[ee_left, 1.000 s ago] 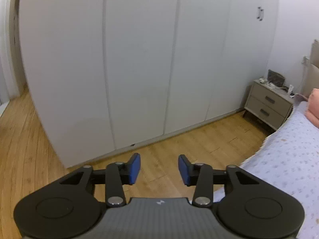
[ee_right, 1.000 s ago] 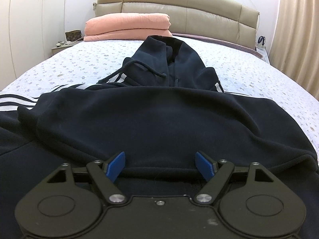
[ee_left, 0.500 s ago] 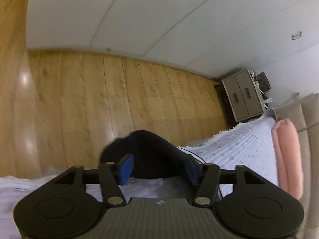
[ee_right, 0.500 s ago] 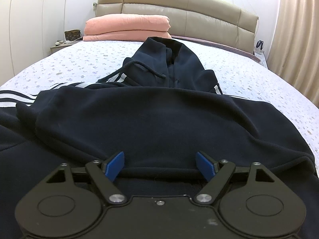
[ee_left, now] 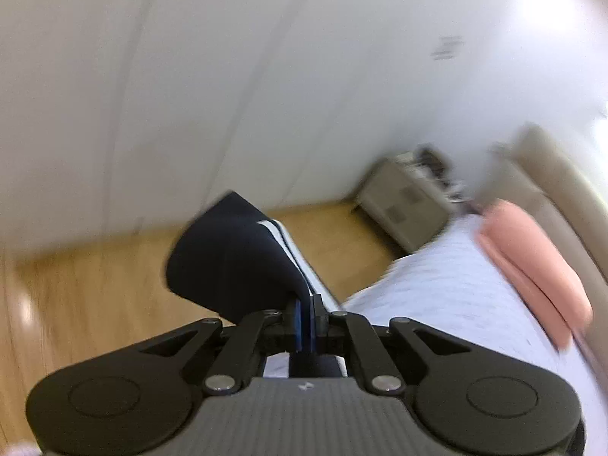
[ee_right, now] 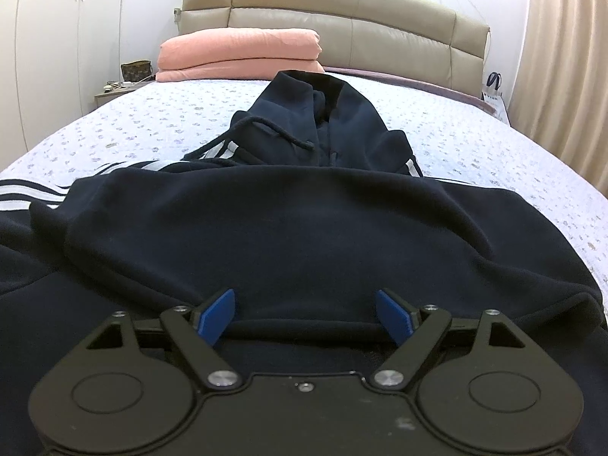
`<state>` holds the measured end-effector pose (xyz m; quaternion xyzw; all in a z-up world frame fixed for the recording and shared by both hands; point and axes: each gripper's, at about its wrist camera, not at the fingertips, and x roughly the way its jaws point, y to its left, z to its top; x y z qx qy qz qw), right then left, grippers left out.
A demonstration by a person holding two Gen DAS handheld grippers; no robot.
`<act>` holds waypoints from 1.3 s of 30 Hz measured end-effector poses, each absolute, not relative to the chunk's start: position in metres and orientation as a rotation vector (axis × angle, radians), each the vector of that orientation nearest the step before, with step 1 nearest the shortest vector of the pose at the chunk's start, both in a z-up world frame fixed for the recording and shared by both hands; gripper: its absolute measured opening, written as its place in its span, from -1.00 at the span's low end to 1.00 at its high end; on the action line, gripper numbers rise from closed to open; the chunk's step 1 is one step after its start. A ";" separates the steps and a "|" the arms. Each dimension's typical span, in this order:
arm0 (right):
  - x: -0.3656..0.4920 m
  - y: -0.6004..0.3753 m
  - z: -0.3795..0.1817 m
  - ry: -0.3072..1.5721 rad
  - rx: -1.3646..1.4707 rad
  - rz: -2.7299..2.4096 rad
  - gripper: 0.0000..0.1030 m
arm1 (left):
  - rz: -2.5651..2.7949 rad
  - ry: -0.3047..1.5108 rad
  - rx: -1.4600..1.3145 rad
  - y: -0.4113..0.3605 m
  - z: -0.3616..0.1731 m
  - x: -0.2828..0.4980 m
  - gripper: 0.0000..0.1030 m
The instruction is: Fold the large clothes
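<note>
A dark navy hoodie (ee_right: 296, 228) with white stripes lies spread on the bed, hood toward the headboard, its lower part folded up over the body. My right gripper (ee_right: 304, 313) is open, low over the folded edge, blue pads either side of it. My left gripper (ee_left: 304, 321) is shut on the end of a striped sleeve (ee_left: 235, 250), which stands up in front of the fingers beside the bed's left edge. The left wrist view is blurred.
The bed (ee_right: 152, 121) has a pale flowered sheet, a folded pink quilt (ee_right: 243, 53) and a beige headboard (ee_right: 342, 11). A nightstand (ee_left: 402, 201), white wardrobe doors (ee_left: 190, 76) and wooden floor (ee_left: 76, 285) lie left of the bed. Curtains (ee_right: 566, 57) hang at right.
My left gripper has swung from the wardrobe down to the bed's edge, closed on the sleeve end and lifted it. The right gripper has barely moved.
</note>
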<state>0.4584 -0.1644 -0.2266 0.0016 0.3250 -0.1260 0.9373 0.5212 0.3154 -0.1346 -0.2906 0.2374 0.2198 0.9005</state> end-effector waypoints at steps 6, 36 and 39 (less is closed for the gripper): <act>0.448 -0.186 -0.198 0.701 0.101 -0.216 0.88 | 0.204 0.375 -0.359 0.168 -0.061 0.506 -0.92; 0.558 -0.307 -0.156 0.818 0.557 0.202 0.88 | 0.269 0.739 -0.068 0.013 -0.135 0.489 -0.19; 0.591 -0.287 -0.166 0.842 0.520 0.192 0.88 | 0.306 0.748 -0.060 0.027 -0.139 0.491 -0.19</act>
